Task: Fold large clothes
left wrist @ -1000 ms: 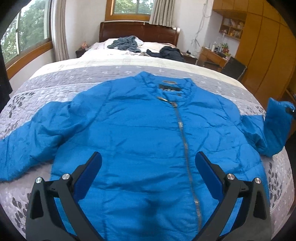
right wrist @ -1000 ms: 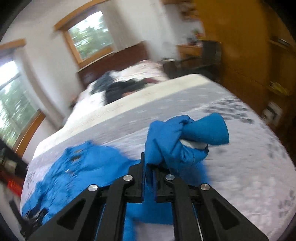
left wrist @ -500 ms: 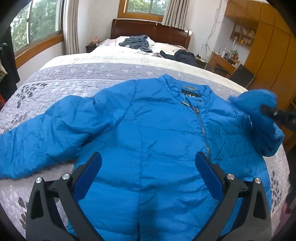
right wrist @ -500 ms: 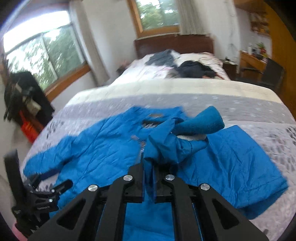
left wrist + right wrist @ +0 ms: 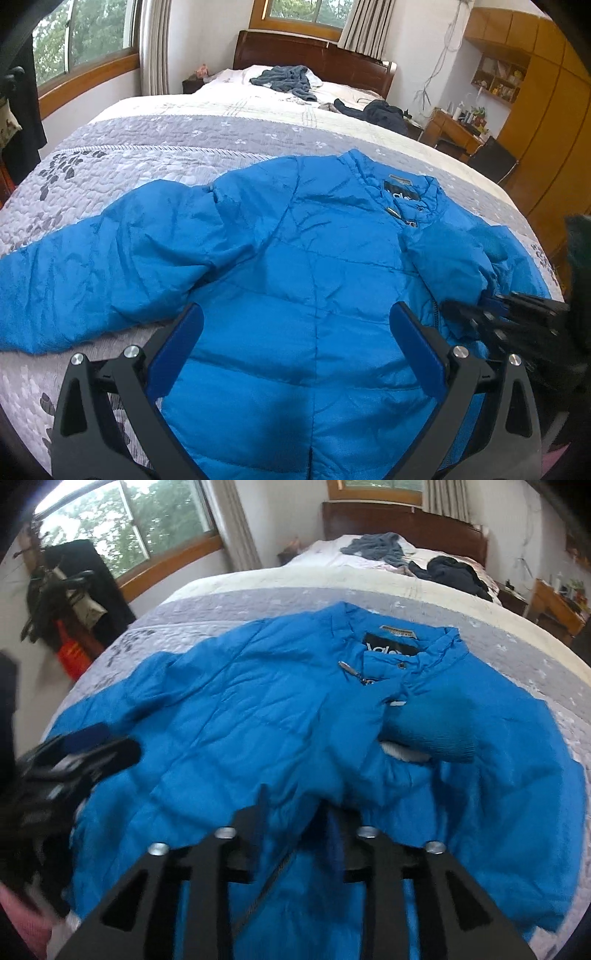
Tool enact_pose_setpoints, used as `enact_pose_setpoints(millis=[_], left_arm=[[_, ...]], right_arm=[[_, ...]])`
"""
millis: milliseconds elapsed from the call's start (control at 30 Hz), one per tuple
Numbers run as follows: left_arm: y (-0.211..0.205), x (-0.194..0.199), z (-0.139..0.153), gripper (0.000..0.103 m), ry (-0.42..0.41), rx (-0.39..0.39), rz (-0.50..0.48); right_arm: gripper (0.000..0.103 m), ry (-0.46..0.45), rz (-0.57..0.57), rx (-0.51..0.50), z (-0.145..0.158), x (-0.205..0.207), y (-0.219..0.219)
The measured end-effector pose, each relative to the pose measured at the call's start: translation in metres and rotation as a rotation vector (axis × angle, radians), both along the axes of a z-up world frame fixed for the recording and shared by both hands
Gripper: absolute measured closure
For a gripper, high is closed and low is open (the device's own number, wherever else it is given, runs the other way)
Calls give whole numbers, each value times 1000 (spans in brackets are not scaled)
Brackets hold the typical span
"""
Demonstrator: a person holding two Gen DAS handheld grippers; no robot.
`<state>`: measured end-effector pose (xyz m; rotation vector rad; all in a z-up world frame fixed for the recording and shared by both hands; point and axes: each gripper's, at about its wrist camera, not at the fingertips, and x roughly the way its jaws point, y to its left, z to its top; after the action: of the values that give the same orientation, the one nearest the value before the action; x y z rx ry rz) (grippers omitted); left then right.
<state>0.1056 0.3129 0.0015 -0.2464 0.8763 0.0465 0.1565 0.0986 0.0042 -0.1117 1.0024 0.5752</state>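
A bright blue padded jacket (image 5: 295, 258) lies face up on the bed, zipper closed. One sleeve (image 5: 92, 277) stretches flat to the left. The other sleeve is folded across the chest, its knit cuff (image 5: 432, 731) resting below the collar. My right gripper (image 5: 295, 812) sits low over that folded sleeve; its jaws stand a little apart with puffy fabric between them. In the left wrist view it (image 5: 498, 317) shows at the jacket's right edge. My left gripper (image 5: 295, 347) hovers wide open above the jacket's lower front, holding nothing.
The grey patterned quilt (image 5: 147, 147) covers the bed. A grey garment (image 5: 288, 77) and a dark one (image 5: 380, 110) lie near the headboard. A desk (image 5: 454, 129) and wooden wardrobe (image 5: 554, 110) stand at the right. Dark clothes (image 5: 74, 590) hang at the left.
My right gripper carried the sleeve from the bed's right side over onto the jacket's chest, lowered it, and its jaws parted. The left gripper drifted slightly and stayed open.
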Motion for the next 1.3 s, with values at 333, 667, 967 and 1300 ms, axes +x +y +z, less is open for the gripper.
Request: enact_pose_setpoints(millis=[333,667,967,1300], left_arm=[[-79,50,-9,3,133,-122,-182],[-139,100,-41,50,210,-125,-203],[-110,81,0,93,60,-174,-187],[-54,83,-29,88,132,-170,-136]], right_arm=[[53,-164,-255,66,67,-11,-109],[53,-79,-448,129,31,26,-187],[56,-33,-443,220,23,32,-210],[65,169,-395,240,-31,53,-189]])
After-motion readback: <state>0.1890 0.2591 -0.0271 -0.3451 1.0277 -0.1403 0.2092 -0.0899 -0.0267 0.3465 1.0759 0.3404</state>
